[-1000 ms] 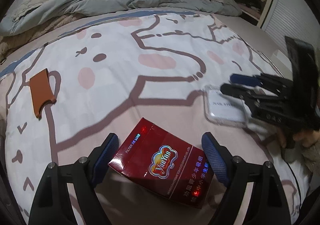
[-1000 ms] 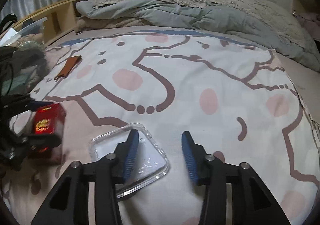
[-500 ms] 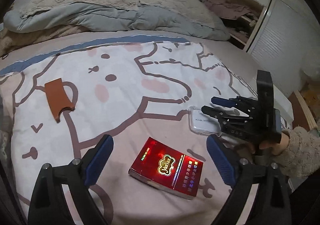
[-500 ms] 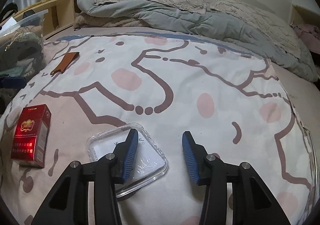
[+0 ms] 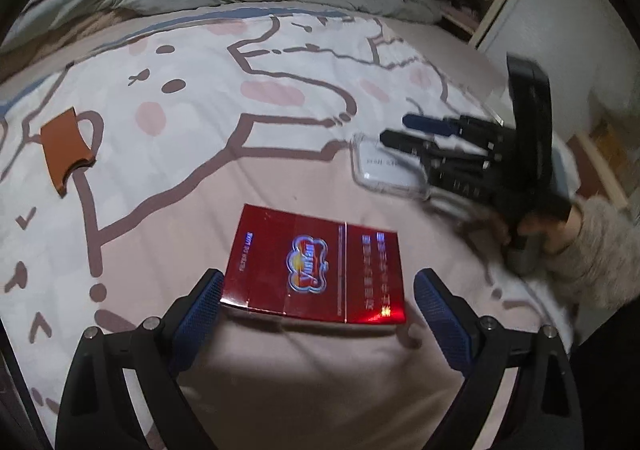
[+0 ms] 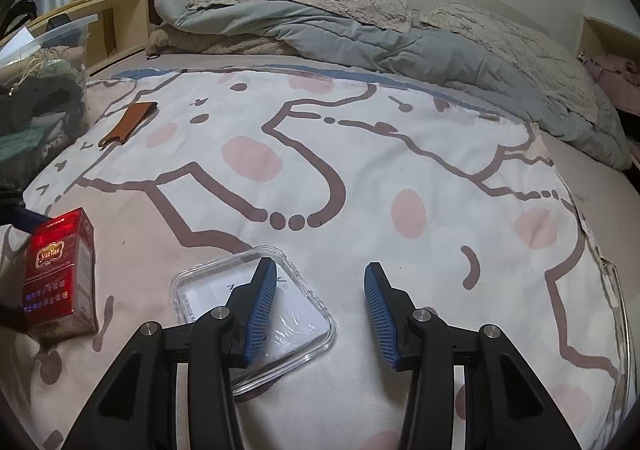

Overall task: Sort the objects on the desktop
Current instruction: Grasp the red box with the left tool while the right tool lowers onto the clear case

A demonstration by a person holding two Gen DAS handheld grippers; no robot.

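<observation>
Dropping back toward the red cigarette pack (image 5: pixel 316 264), the left tool (image 5: pixel 318 314) now has its spread, empty jaws flanking the pack's near edge on the bed's cartoon-print cover (image 5: pixel 192 97). At 2 o'clock, the right tool (image 6: pixel 320 310) hangs half open and empty, its left finger over the clear plastic case (image 6: pixel 208 290). A brown leather sleeve (image 5: pixel 66 145) lies at 10 o'clock.

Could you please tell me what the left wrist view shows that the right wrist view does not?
Only the left wrist view shows the right gripper from outside, held in a hand, and the open left gripper straddling the red cigarette pack. Only the right wrist view shows the wooden shelf beside the bed. Both show the pack, the clear plastic box and the brown leather piece.
</observation>
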